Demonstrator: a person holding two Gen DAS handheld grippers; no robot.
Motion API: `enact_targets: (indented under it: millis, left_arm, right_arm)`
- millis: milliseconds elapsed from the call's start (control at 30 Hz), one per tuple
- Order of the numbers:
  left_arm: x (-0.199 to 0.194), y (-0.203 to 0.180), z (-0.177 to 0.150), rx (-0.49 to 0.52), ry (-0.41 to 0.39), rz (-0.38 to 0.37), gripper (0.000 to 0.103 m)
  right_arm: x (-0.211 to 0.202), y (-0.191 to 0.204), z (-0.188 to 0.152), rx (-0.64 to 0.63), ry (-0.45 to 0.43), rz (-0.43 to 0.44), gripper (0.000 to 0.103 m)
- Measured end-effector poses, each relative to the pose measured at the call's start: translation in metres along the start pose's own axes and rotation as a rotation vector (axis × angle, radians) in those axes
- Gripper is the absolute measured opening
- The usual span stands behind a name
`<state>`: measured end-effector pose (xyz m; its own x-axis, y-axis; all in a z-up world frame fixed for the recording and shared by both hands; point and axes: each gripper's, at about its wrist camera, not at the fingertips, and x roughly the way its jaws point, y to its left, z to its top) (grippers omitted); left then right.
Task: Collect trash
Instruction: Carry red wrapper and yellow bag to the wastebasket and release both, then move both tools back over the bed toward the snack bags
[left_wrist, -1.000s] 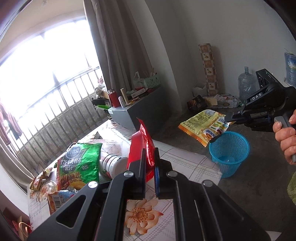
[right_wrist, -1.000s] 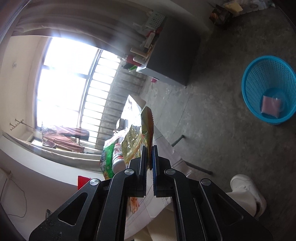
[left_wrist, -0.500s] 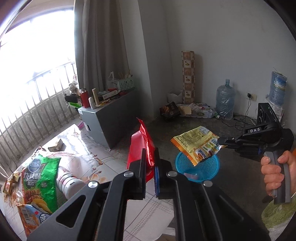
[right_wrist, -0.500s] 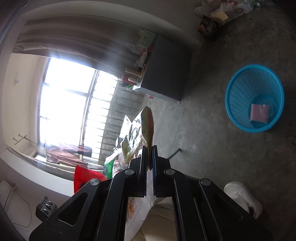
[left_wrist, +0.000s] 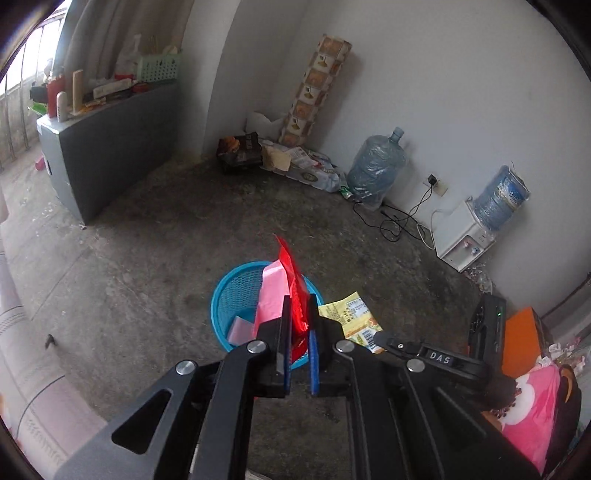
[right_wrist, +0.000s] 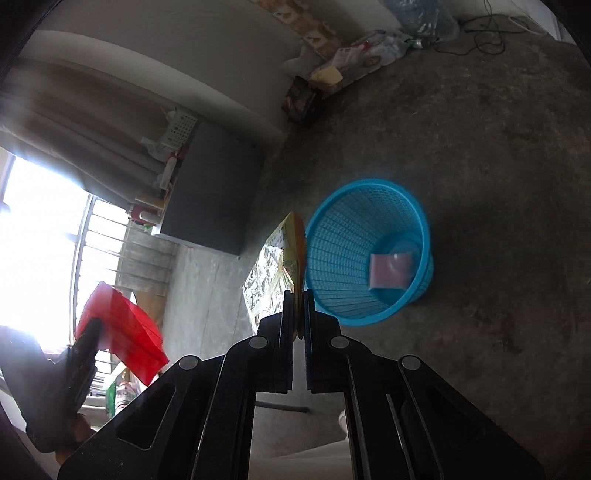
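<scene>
My left gripper (left_wrist: 297, 325) is shut on a red snack wrapper (left_wrist: 291, 284) and holds it above the blue mesh basket (left_wrist: 236, 291) on the concrete floor. My right gripper (right_wrist: 298, 310) is shut on a yellow snack bag (right_wrist: 291, 251) with a silver inside, held just left of the basket's rim (right_wrist: 369, 229). A pink packet (right_wrist: 391, 269) lies in the basket's bottom. In the left wrist view the yellow bag (left_wrist: 351, 317) and the right gripper (left_wrist: 436, 356) show just right of the basket. The red wrapper also shows in the right wrist view (right_wrist: 122, 339).
A grey cabinet (left_wrist: 107, 136) with bottles and a green crate stands at the left. Litter, a patterned roll (left_wrist: 314, 88) and water jugs (left_wrist: 376, 166) line the far wall, with a dispenser (left_wrist: 461, 240) and cables. A tiled table edge (left_wrist: 22, 332) is at the left.
Both grippers have swung away from the table and down toward the basket. The red wrapper now hangs over the basket and the yellow bag is beside its rim.
</scene>
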<state>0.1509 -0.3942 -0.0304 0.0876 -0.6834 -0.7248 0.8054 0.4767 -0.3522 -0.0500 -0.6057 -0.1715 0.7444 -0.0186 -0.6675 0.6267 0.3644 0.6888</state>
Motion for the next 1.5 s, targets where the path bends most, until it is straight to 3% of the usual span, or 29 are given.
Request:
enact_targets:
  millis: [167, 200, 233, 267, 300, 333, 433, 500, 800, 967, 1133, 1200, 1500]
  left_arm:
    - [0.071, -0.006, 0.024, -0.015, 0.048, 0.000, 0.009]
    - [0.084, -0.006, 0.028, -0.028, 0.055, -0.001, 0.013]
    - [0.097, -0.005, 0.032, -0.041, 0.068, -0.003, 0.026]
    - [0.107, -0.003, 0.035, -0.054, 0.081, 0.004, 0.046]
    - [0.115, -0.002, 0.036, -0.063, 0.086, 0.025, 0.052]
    - [0.119, -0.002, 0.036, -0.066, 0.080, 0.050, 0.055]
    - [0.119, -0.002, 0.032, -0.064, 0.070, 0.088, 0.057]
    - [0.111, -0.005, 0.030, -0.061, 0.058, 0.085, 0.059]
    - [0.024, -0.019, 0.027, -0.008, -0.075, 0.105, 0.066]
    - [-0.046, -0.033, 0.011, 0.043, -0.161, 0.099, 0.079]
    - [-0.112, -0.036, -0.019, 0.073, -0.228, 0.123, 0.086]
    - [-0.137, -0.032, -0.031, 0.065, -0.245, 0.132, 0.088]
    - [-0.235, 0.018, -0.094, -0.084, -0.350, 0.249, 0.092]
  right_arm:
    - [0.043, -0.015, 0.019, 0.021, 0.005, -0.089, 0.006]
    - [0.052, -0.016, 0.024, 0.013, -0.002, -0.112, 0.010]
    - [0.062, -0.018, 0.028, 0.005, -0.005, -0.132, 0.016]
    - [0.072, -0.020, 0.032, 0.009, -0.006, -0.151, 0.029]
    - [0.082, -0.025, 0.035, 0.020, -0.002, -0.167, 0.039]
    - [0.090, -0.030, 0.037, 0.030, 0.004, -0.169, 0.054]
    - [0.100, -0.047, 0.033, 0.048, 0.031, -0.229, 0.056]
    - [0.098, -0.054, 0.024, 0.070, 0.043, -0.211, 0.056]
    - [0.057, -0.038, -0.012, 0.031, 0.036, -0.165, 0.062]
    - [0.021, 0.002, -0.026, -0.112, -0.008, -0.157, 0.074]
    - [-0.013, 0.055, -0.040, -0.294, -0.085, -0.174, 0.089]
    - [-0.025, 0.076, -0.047, -0.362, -0.126, -0.184, 0.095]
    - [-0.041, 0.143, -0.093, -0.647, -0.207, -0.267, 0.095]
